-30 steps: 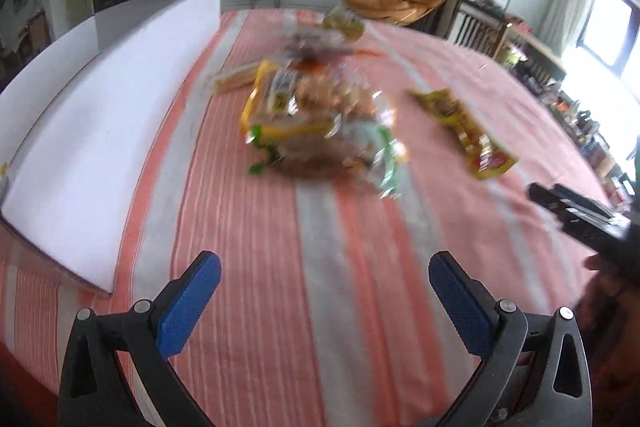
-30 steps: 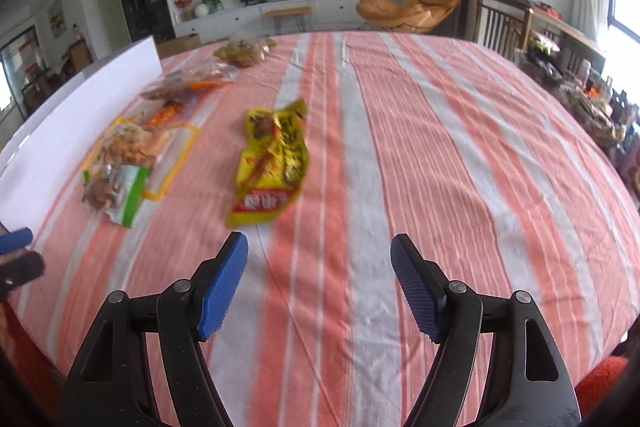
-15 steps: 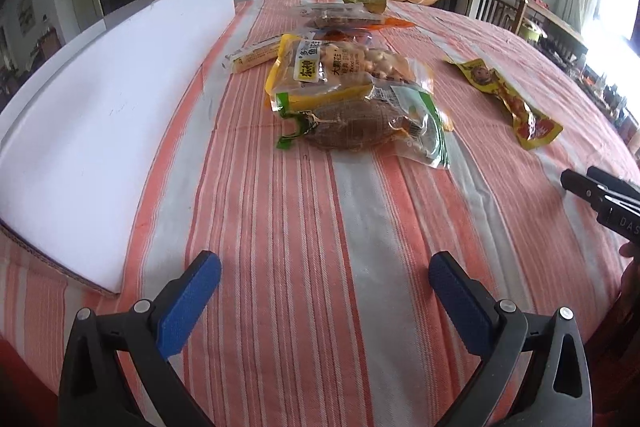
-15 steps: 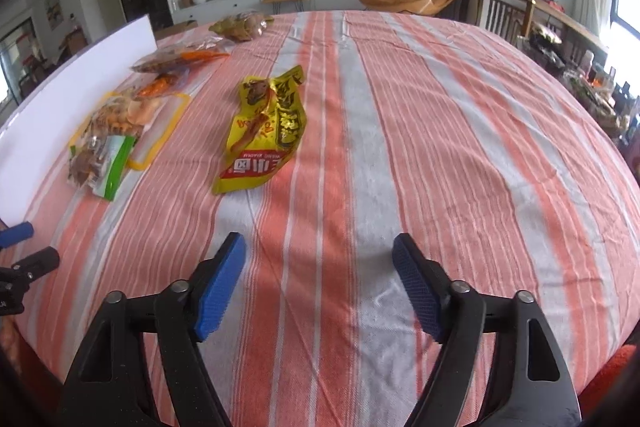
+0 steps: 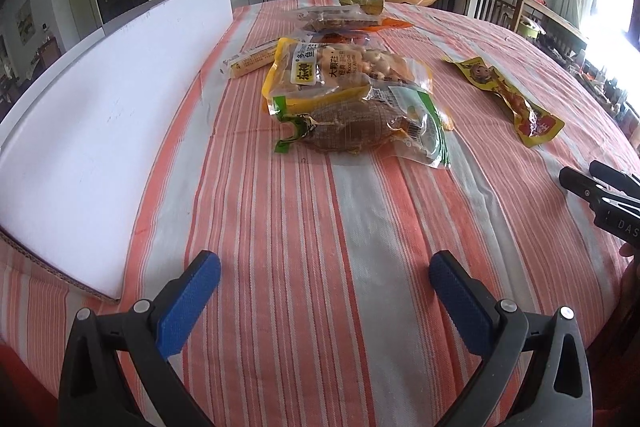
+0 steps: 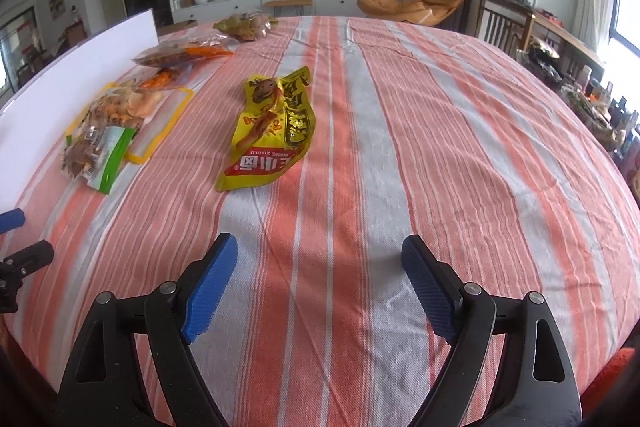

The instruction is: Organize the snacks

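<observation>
Right now both tools hover low over the striped desk, neither holding anything. The left hand-held gripper has its blue pads spread wide, lined up with the green-edged packet lying just ahead of it; that packet overlaps the near edge of the yellow-rimmed nut bag, so the two sit as a loose pile. I'd guess the wide spread is there to take a flat pouch by its edge. The right hand-held gripper is likewise parted and empty, aimed at the yellow snack pouch, which lies alone, well apart from the pile.

That pouch is long and narrow; seen from the right wrist its long axis runs away from the gripper, red-labelled end nearest, crumpled end farthest. The green-edged packet lies crosswise to the left gripper, its long axis roughly left to right. Farther back lie a thin stick pack, an orange-tipped bag and one more bag at the far end. A white board stands along the left edge, perhaps as a sorting boundary.
</observation>
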Available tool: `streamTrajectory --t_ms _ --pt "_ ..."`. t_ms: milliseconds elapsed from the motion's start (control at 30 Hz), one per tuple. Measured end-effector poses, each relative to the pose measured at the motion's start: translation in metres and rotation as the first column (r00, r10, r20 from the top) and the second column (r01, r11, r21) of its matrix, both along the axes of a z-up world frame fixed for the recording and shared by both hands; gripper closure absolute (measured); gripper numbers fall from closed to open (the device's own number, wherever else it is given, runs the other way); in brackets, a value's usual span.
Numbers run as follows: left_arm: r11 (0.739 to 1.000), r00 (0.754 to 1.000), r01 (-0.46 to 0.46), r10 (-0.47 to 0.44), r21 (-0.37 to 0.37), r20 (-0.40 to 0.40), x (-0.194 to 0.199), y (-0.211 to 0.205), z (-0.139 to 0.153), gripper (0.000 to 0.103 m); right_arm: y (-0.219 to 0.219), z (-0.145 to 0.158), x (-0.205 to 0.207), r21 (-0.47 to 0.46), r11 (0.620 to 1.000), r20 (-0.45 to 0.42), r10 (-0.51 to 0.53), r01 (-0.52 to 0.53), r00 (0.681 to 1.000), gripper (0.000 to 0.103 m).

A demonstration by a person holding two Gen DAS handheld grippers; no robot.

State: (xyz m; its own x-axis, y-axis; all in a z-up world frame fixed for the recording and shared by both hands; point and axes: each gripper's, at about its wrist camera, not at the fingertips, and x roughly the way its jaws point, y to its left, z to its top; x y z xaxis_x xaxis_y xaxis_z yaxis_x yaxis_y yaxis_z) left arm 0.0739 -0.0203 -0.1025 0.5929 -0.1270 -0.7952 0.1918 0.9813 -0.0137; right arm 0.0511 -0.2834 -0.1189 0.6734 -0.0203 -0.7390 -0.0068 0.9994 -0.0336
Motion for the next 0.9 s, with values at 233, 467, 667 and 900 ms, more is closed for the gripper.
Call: streamTrajectory --t_ms 233,467,667,900 --pt "1.000 1.000 -0.002 0.002 0.000 0.004 -0.0002 -0.0001 -0.0003 0.000 0.0000 -0.0001 0.0000 0.001 1.000 0.000 0.000 0.000 1.000 0.016" --pt "1.000 1.000 0.024 -0.024 0.000 0.009 0.0014 0.0002 -0.0005 0.000 -0.0003 -0.0001 -0.0002 0.001 1.000 0.000 0.000 0.000 1.000 0.016" --pt "0.999 0.999 0.037 -0.037 0.002 0.009 0.0027 0.0001 -0.0002 0.000 -0.0005 -0.0002 -0.0004 0.001 1.000 0.000 0.000 0.000 1.000 0.016" --pt "0.999 0.999 0.042 -0.042 0.001 0.004 0.0034 0.0003 -0.0001 0.000 -0.0008 -0.0003 -0.0009 0.001 1.000 0.001 0.000 0.000 1.000 0.017"
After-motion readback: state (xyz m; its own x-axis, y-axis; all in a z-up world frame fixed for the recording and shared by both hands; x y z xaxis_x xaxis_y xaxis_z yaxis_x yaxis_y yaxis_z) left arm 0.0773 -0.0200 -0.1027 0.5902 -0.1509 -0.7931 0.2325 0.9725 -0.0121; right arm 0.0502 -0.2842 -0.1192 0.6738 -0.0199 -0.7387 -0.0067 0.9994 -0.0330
